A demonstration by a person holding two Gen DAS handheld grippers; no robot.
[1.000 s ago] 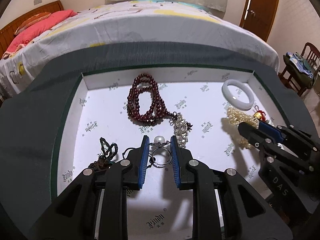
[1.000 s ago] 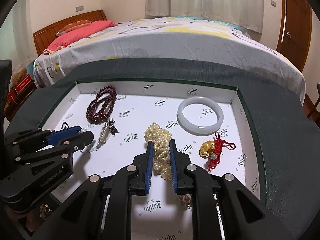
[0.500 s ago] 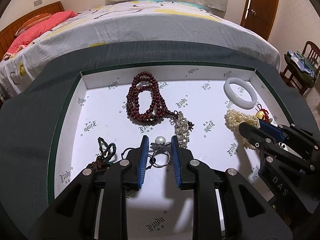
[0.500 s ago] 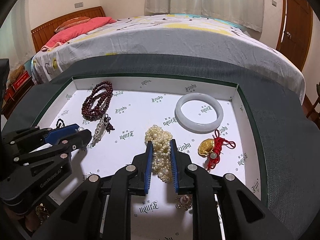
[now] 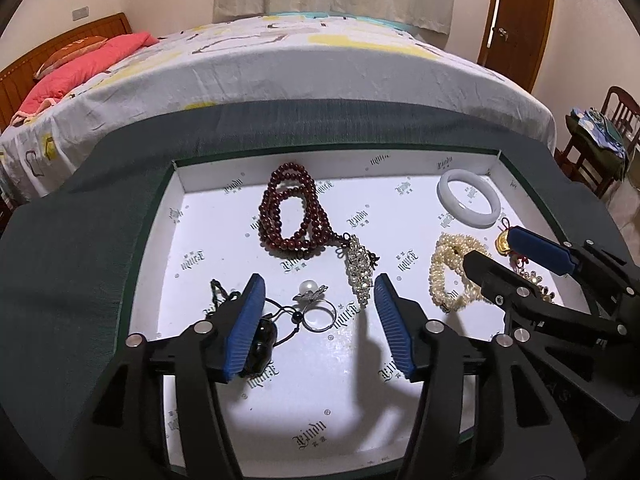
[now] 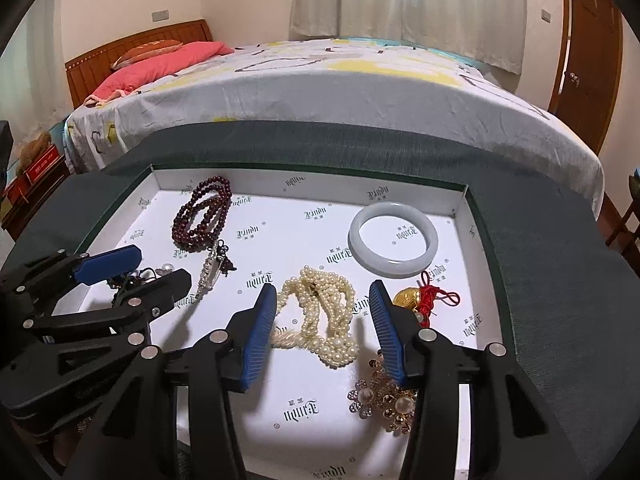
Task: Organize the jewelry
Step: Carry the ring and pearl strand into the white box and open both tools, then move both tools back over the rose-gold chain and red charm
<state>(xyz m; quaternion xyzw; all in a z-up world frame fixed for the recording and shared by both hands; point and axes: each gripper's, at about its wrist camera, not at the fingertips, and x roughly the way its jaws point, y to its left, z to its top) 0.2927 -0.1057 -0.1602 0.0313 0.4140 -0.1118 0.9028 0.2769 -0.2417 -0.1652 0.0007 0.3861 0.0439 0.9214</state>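
A white printed tray (image 5: 216, 248) holds the jewelry. My left gripper (image 5: 319, 284) hangs over its near left part, jaws opening. A silver ring with a pearl (image 5: 309, 288) lies on the tray between its pads, untouched. A black pendant on a cord (image 5: 262, 344) sits against the left pad. My right gripper (image 6: 323, 292) hovers over the near right part, jaws also opening. A twisted pearl strand (image 6: 320, 316) rests loose between its blue pads. In each wrist view the other gripper shows at the side, the right gripper (image 5: 494, 246) and the left gripper (image 6: 160, 266).
A dark red bead necklace (image 5: 264, 216) with a crystal pendant (image 5: 358, 268) lies mid-tray. At the back right are a white bangle (image 6: 394, 269) and a gold charm on red cord (image 6: 410, 296). A pearl brooch (image 6: 384, 396) lies near. Behind the tray stands a bed (image 6: 320, 80).
Both grippers have opened. The left let go of the pearl ring and the right let go of the pearl strand; both pieces now lie on the tray. Neither hand shifted much.
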